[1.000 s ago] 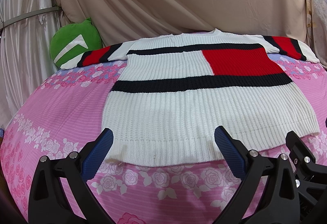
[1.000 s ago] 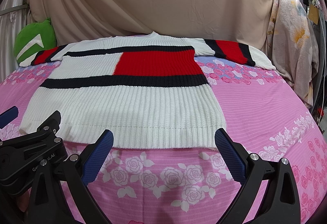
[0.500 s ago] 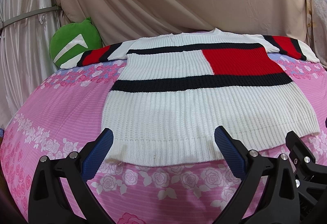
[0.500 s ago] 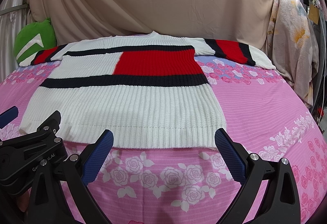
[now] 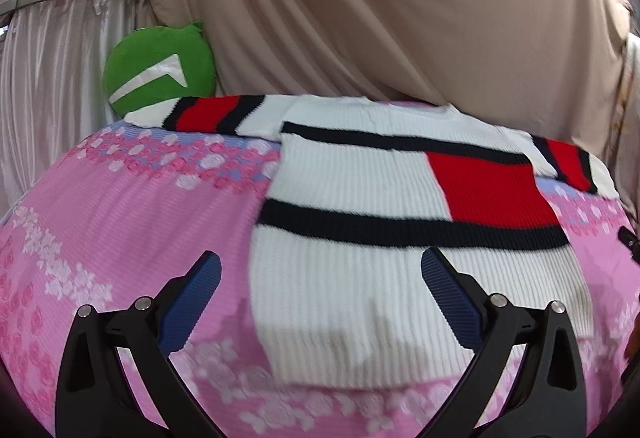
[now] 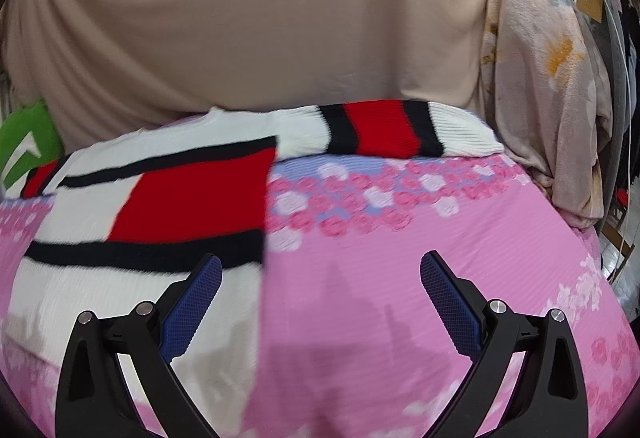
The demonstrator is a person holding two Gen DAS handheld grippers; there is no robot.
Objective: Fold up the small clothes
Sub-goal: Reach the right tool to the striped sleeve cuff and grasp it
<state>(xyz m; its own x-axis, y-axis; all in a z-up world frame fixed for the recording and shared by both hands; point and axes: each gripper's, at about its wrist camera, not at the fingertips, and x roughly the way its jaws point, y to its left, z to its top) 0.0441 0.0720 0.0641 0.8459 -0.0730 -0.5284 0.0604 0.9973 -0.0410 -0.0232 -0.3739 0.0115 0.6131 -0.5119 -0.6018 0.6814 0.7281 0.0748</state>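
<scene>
The sweater (image 5: 360, 278) is laid flat on the pink bedsheet (image 5: 120, 218), sleeves spread wide, so its side edges can be reached; both tongs, left (image 5: 320, 302) and right (image 6: 320, 302), are held open and empty above them.

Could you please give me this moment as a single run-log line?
phase: approach | sweater: flat, unfolded on bedsheet | left gripper: jaws open, empty | right gripper: jaws open, empty

I see both wrist views low and close over the bed (image 5: 120, 222), facing the drape; both share the sweater (image 5: 360, 278).
</scene>
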